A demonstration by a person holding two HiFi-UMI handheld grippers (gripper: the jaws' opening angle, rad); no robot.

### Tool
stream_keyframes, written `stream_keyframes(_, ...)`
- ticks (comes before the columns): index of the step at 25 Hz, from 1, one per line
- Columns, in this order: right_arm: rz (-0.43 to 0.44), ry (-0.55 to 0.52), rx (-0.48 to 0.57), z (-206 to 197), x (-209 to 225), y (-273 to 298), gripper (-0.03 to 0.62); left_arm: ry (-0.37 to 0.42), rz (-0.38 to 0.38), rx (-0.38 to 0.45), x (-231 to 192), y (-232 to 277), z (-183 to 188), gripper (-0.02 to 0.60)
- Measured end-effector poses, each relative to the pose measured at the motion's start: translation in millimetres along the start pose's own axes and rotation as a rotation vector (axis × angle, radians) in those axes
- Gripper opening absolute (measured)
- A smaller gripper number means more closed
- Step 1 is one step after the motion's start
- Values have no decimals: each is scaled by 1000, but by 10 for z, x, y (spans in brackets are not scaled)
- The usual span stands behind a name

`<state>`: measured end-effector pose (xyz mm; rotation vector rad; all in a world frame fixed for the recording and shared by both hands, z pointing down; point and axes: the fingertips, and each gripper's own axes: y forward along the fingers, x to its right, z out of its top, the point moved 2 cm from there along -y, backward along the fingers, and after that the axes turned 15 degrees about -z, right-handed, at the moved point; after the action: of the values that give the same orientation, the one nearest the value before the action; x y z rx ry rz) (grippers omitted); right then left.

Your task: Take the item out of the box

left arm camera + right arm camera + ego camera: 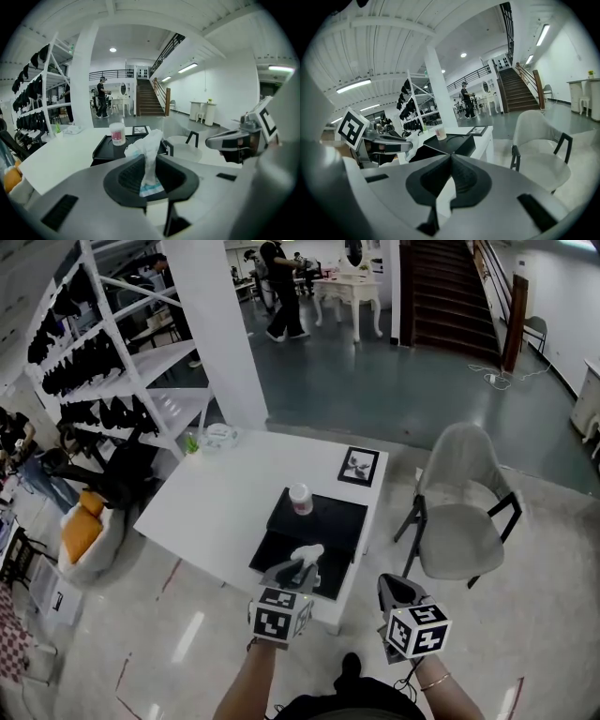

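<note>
A black box [319, 517] lies open on the white table [225, 498], its two flat halves side by side. Just above its near half hangs a crumpled white plastic-wrapped item [307, 554], with my left gripper [296, 568] shut on it. In the left gripper view the item [148, 147] stands up between the pressed pads, with a blue-printed edge low down. My right gripper [395, 589] hovers off the table's near right corner. Its jaws [451, 157] are shut with nothing between them. The right gripper view shows the left gripper [389, 146] holding the item [411, 146].
A white cup with a pink label [300, 499] stands on the box's far half. A small framed picture [358, 466] lies behind it. A grey chair [461, 512] stands right of the table. Shelves [122, 381] and a white pillar [225, 324] are at the left; people stand far back.
</note>
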<state>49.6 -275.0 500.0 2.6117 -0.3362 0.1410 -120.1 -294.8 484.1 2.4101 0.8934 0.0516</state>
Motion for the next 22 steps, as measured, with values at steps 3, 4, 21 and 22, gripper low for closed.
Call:
stream_keyframes(3,5,-2,2,23,-26,-10,0,-23,4,28,-2,-61,-17,72)
stream_keyframes(4,5,-2,4,32,-35,-11,0,-30,11,36,-10,-83,-25,72)
stream_keyframes(21,0,-4,12,45,-30,-35,0,-175,59,191,-70,-309,-204,72)
stream_keyframes(22,0,-6,13,45,-37,-31,0,-183,60,195,-81,-314,-222,72)
